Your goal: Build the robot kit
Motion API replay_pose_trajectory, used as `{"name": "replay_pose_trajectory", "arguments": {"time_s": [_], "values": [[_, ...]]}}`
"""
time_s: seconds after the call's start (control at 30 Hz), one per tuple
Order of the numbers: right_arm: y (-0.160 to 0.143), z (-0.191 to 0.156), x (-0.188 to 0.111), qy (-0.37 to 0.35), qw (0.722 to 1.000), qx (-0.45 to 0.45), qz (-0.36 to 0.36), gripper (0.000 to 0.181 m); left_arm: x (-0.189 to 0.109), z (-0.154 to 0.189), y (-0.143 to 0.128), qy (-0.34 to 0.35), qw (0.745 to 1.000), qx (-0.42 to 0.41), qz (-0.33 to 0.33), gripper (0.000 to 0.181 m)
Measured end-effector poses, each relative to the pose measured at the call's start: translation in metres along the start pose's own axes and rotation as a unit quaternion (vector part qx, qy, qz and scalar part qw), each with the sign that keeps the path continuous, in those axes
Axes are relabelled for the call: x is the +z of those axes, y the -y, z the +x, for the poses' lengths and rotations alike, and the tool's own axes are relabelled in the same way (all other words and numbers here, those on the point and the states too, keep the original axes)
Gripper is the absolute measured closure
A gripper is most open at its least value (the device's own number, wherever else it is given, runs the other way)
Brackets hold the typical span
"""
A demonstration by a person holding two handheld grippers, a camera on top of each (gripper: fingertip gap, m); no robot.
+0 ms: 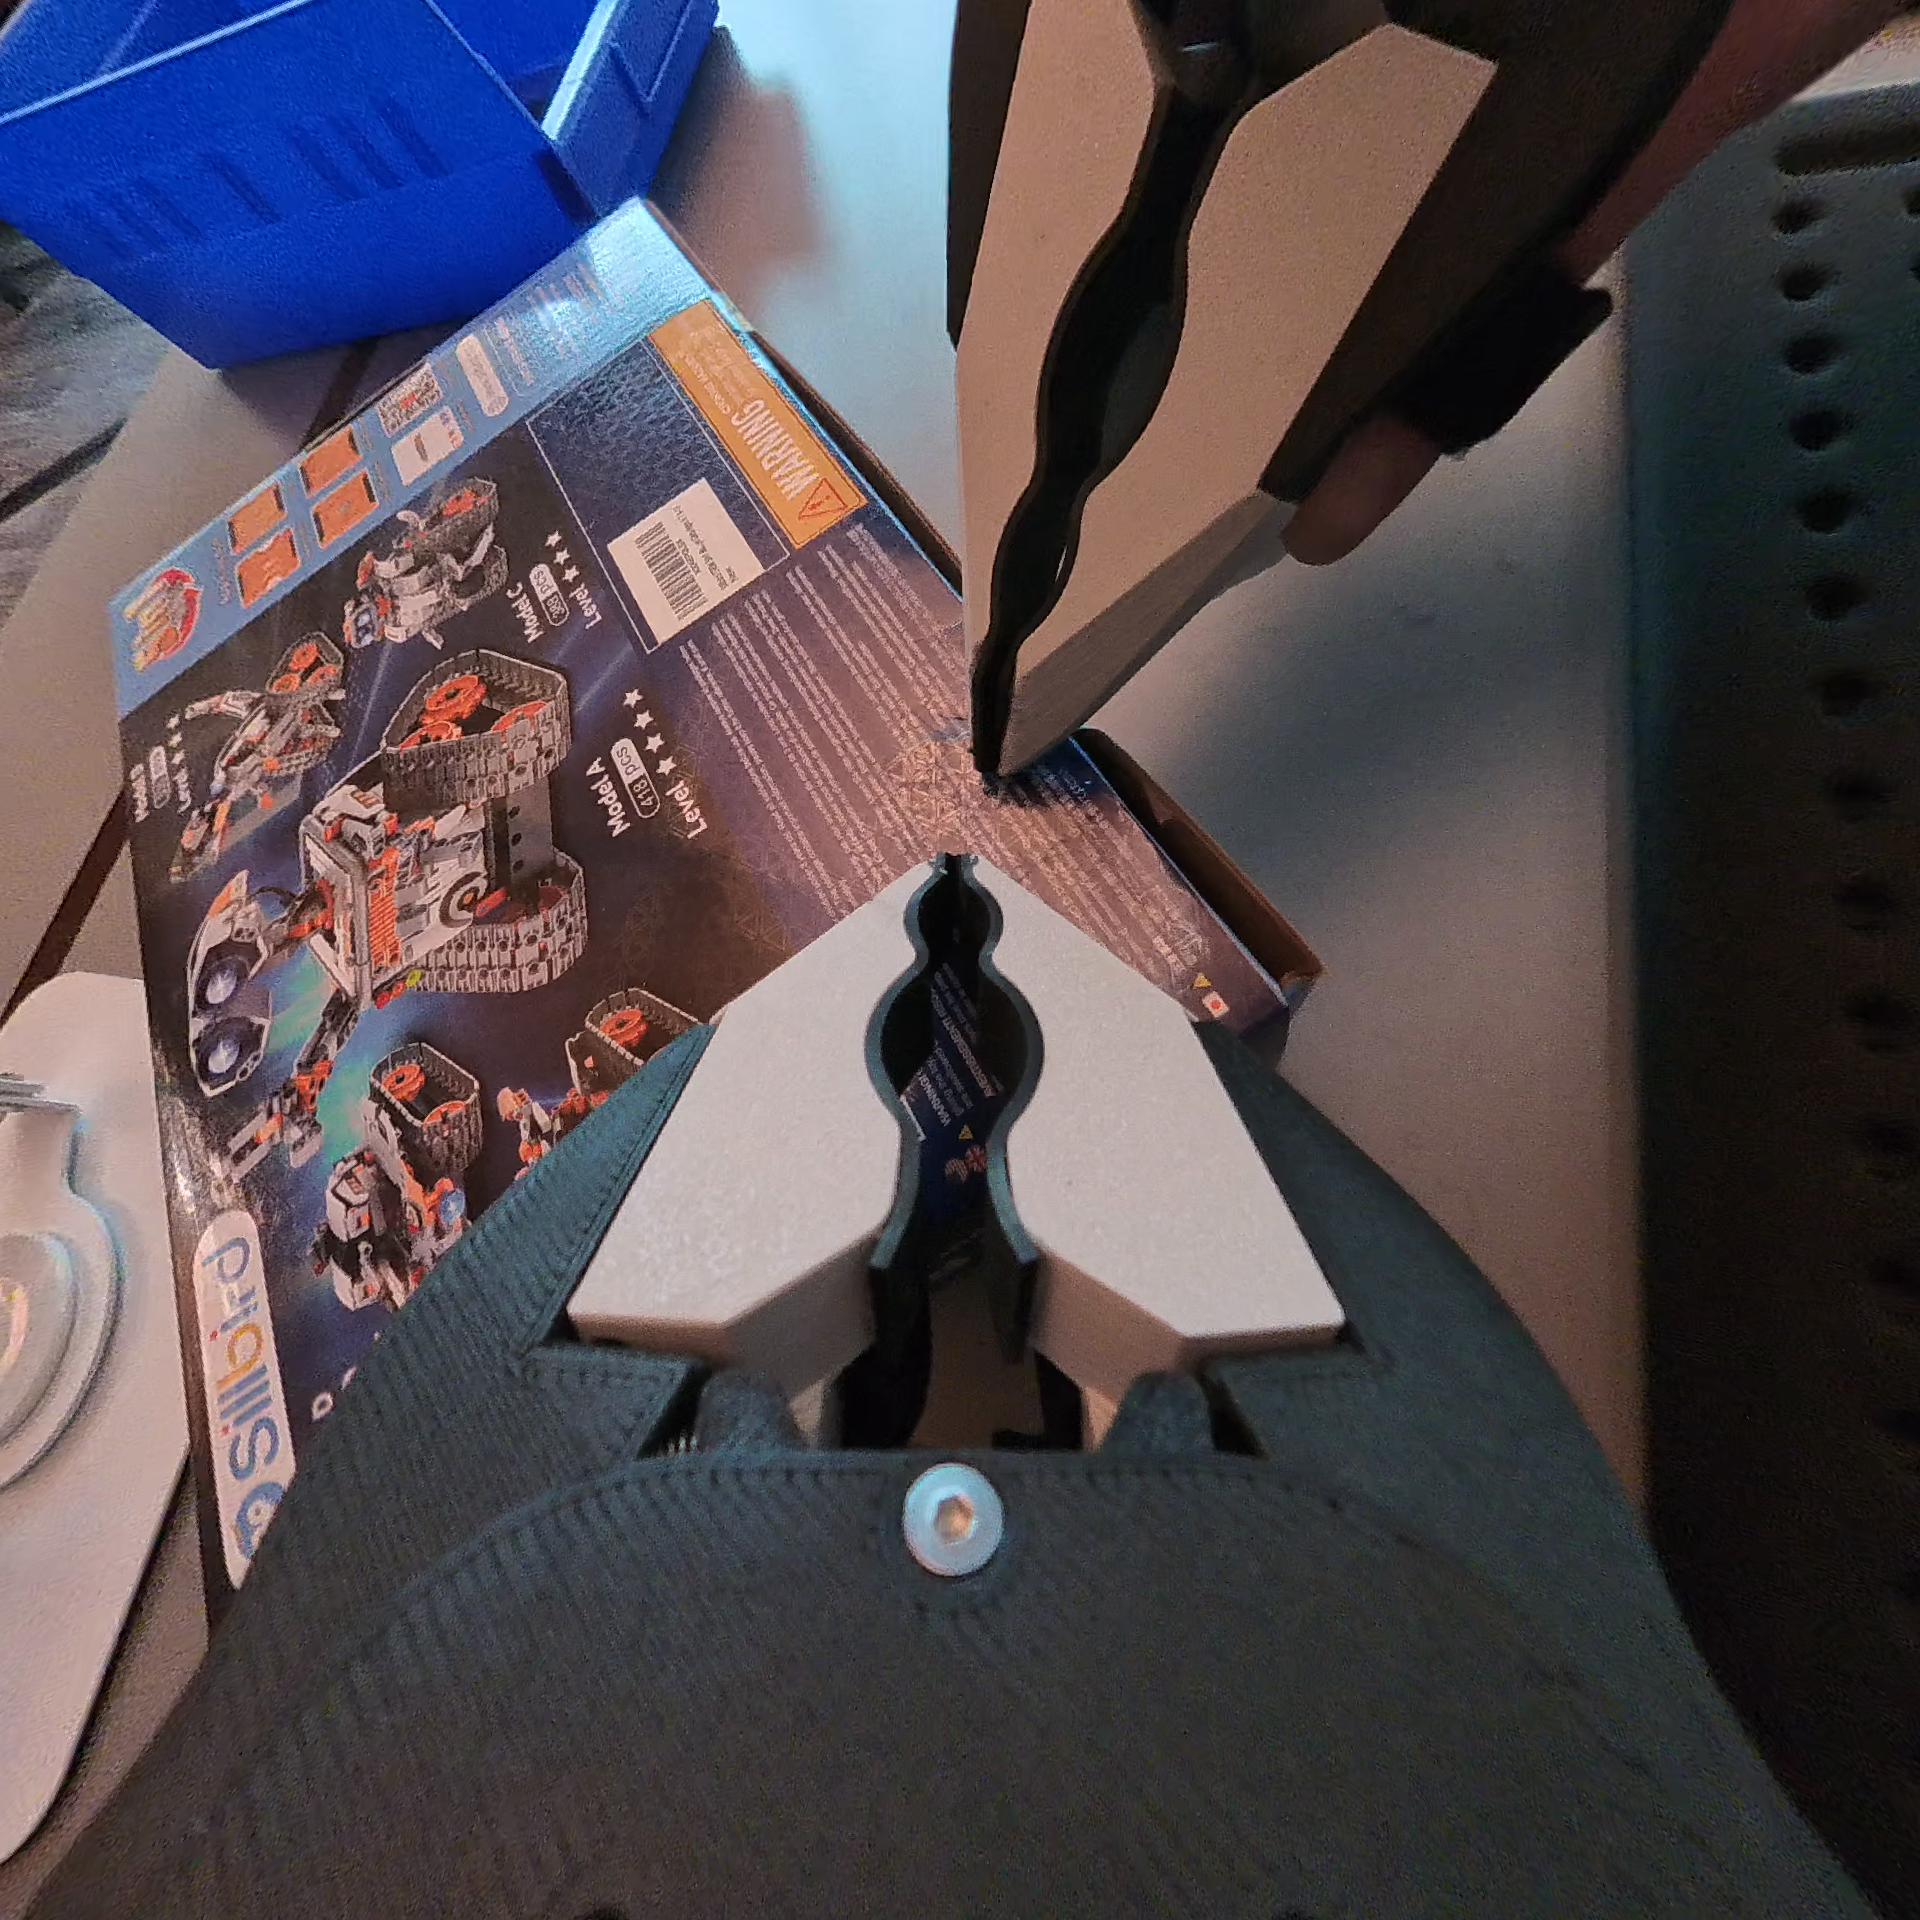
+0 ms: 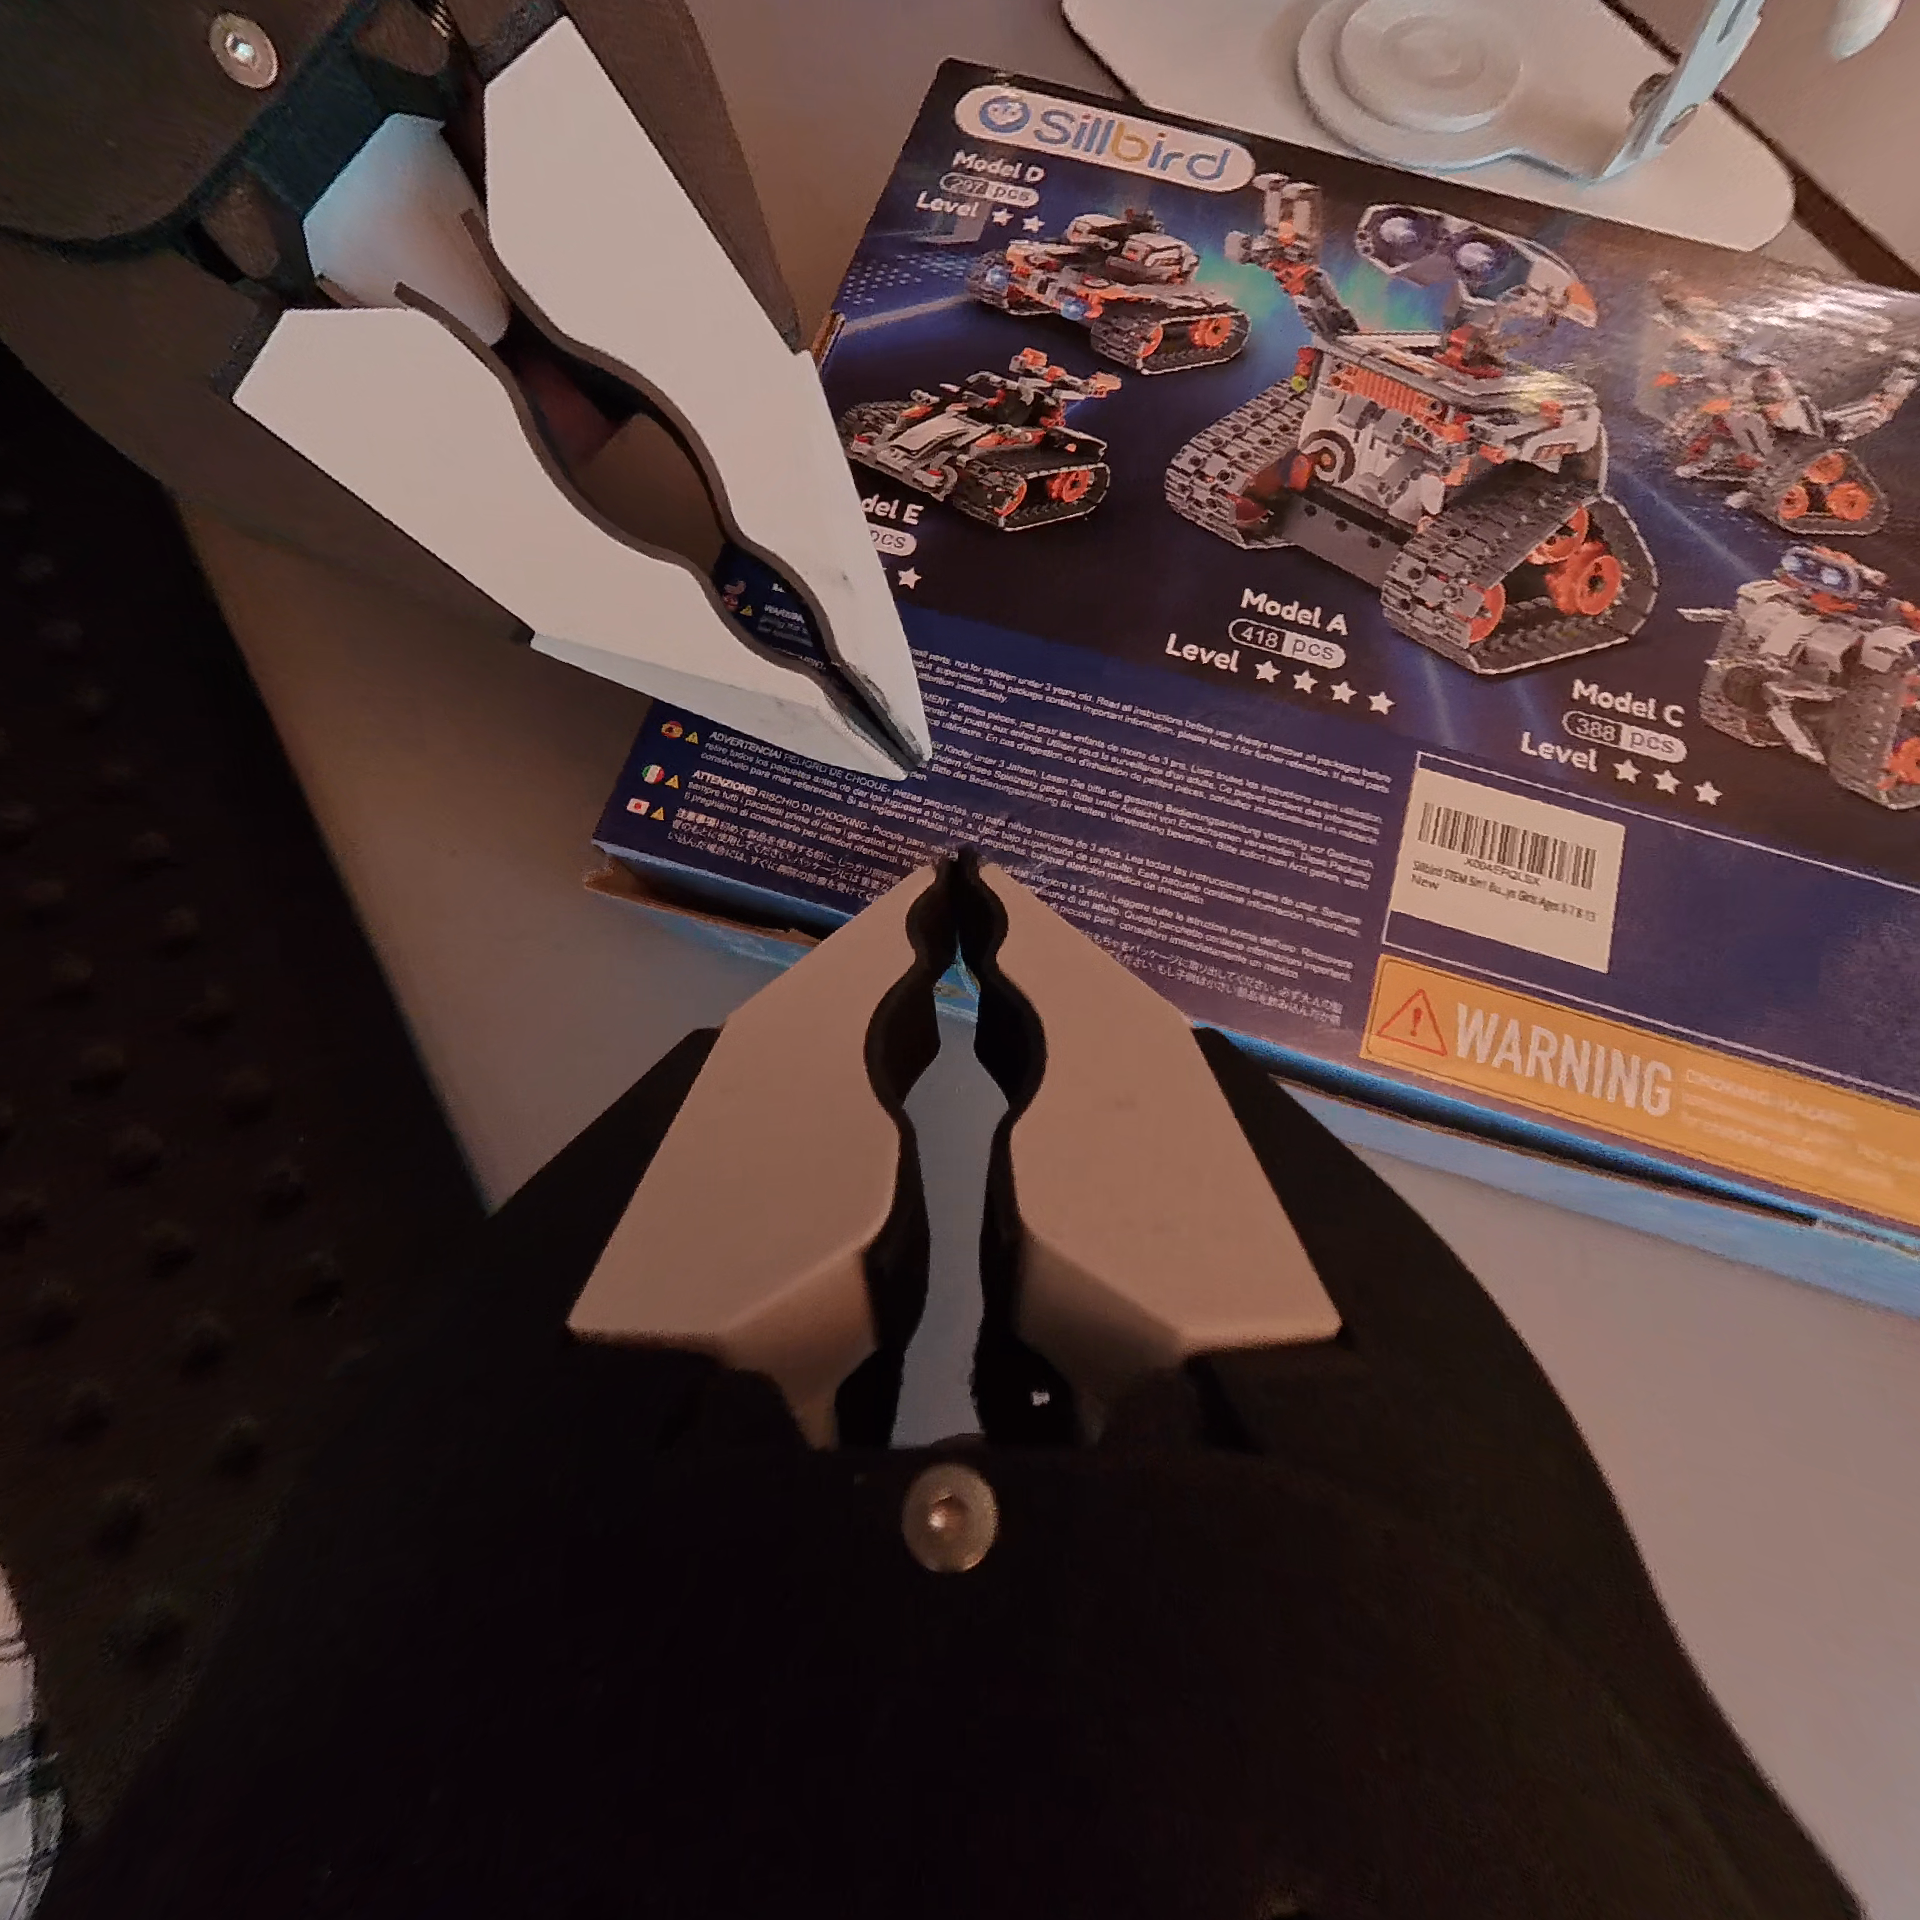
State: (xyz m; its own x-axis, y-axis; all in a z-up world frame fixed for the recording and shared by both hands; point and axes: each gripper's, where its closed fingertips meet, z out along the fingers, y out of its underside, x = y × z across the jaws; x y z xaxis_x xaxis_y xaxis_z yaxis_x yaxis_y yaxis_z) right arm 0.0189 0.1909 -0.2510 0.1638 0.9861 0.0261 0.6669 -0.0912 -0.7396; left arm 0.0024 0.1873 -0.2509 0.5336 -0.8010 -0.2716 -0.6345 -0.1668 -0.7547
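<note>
L fingers [image 1: 951, 862] closed, R fingers [image 2: 951, 857] closed; both tips on toy box [image 2: 1351, 582] w/ printed text, barcode sticker.

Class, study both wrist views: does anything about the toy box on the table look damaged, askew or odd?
The toy box lies back-side up on the table. At its near corner the brown cardboard edge shows and looks slightly lifted or open. Both the left hand-held gripper and right hand-held gripper, shut, press there. Nothing is spilled.
</note>
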Motion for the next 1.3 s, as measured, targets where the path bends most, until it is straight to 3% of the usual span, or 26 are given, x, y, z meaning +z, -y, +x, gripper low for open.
{"name": "replay_pose_trajectory", "arguments": {"time_s": [0.27,0.37,0.5,0.6,0.7,0.8,0.9,0.97,1.3], "values": [[0.003,0.009,0.002,-0.051,0.998,0.004,0.026,0.181,0.002,-0.002,0.0,0.007,1.0,0.01,-0.001,0.181],[0.0,0.045,-0.003,-0.147,0.989,-0.007,0.016,0.181,0.001,-0.002,0.0,0.009,1.0,0.01,0.0,0.181],[0.007,0.018,0.001,-0.05,0.998,0.007,0.036,0.181,0.001,-0.002,0.001,0.01,1.0,0.009,0.005,0.181],[0.011,0.013,-0.003,-0.034,0.998,-0.008,0.045,0.181,0.001,-0.002,0.001,0.01,1.0,0.008,0.007,0.181],[0.02,0.003,-0.007,-0.014,0.999,-0.017,0.046,0.168,0.001,-0.002,0.001,0.01,1.0,0.006,0.007,0.181],[0.008,0.003,-0.001,-0.007,1.0,-0.026,0.005,0.163,0.001,-0.002,0.001,0.011,1.0,0.006,0.007,0.181],[0.007,0.006,0.002,-0.009,1.0,-0.025,-0.005,0.172,0.001,-0.002,0.001,0.011,1.0,0.007,0.005,0.181],[0.006,0.004,0.003,0.0,1.0,-0.023,-0.009,0.181,0.001,-0.002,0.001,0.01,1.0,0.008,0.003,0.181],[0.006,0.01,0.005,-0.031,0.999,-0.036,-0.003,0.181,0.001,-0.002,0.0,0.009,1.0,0.012,0.001,0.181]]}}
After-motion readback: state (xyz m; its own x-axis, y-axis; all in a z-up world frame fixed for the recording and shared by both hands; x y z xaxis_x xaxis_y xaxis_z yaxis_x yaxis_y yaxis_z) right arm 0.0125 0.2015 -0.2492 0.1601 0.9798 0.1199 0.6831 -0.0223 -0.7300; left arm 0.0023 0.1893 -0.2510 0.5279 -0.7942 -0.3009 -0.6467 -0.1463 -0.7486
